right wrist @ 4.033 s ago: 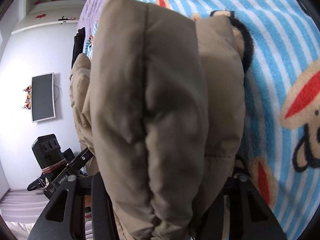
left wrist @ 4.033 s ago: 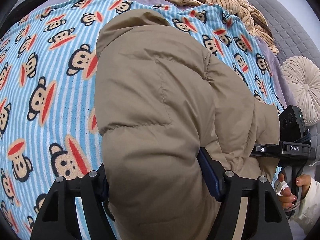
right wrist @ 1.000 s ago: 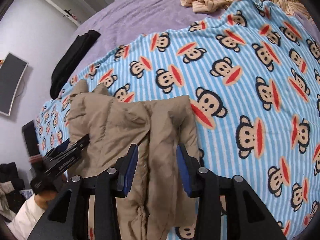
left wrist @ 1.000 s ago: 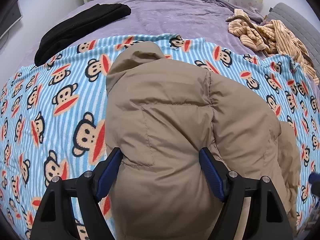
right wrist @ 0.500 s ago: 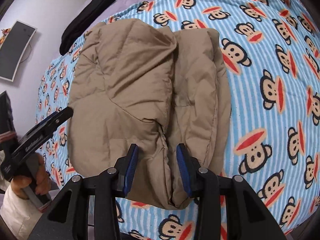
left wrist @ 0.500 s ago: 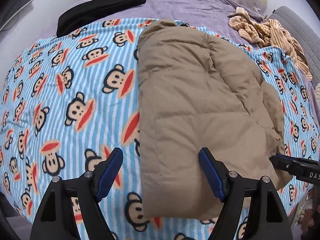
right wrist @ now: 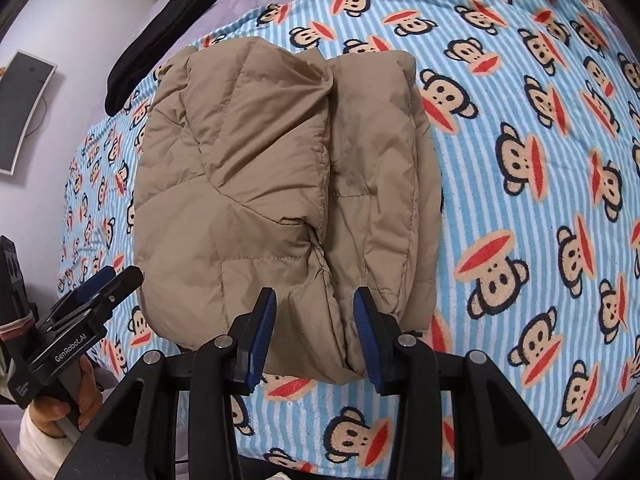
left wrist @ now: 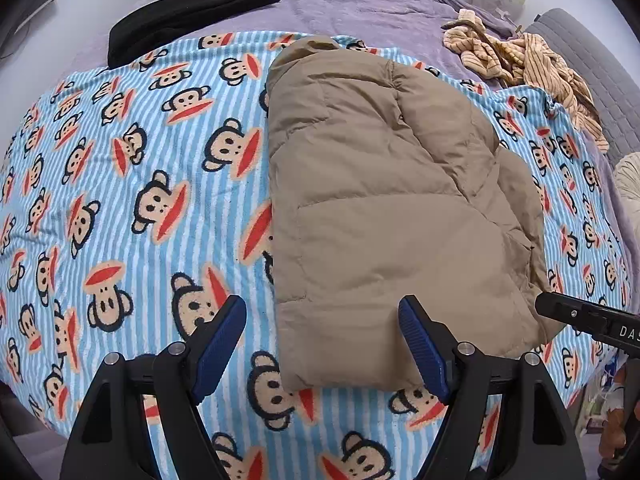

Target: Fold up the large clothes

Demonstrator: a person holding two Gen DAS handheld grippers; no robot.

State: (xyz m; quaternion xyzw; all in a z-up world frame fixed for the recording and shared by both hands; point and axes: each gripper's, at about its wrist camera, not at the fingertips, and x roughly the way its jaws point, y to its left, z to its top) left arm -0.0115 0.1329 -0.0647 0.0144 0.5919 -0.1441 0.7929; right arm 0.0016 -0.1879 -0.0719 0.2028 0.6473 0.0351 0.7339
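Note:
A tan puffer jacket (left wrist: 384,200) lies folded into a thick bundle on the blue striped monkey-print blanket (left wrist: 120,200). My left gripper (left wrist: 322,320) hangs above the jacket's near edge, jaws wide and touching nothing. In the right wrist view the same jacket (right wrist: 280,168) shows its folded layers. There my right gripper (right wrist: 315,320) stands open over the near hem, its blue pads to either side of a fold without pressing it. The left gripper (right wrist: 116,280) hovers at the jacket's left corner, with a hand (right wrist: 64,404) on its handle.
A black garment (left wrist: 192,4) lies on the purple bedcover (left wrist: 360,4) behind the blanket. A heap of beige striped clothes (left wrist: 520,52) sits at the back right beside a grey quilted headboard (left wrist: 592,60). A cream cushion (left wrist: 628,184) shows at the right edge.
Both grippers have drawn back from the jacket, which looked close between the fingers a second ago. It now lies flat and farther off on the blanket. Jaw widths look the same.

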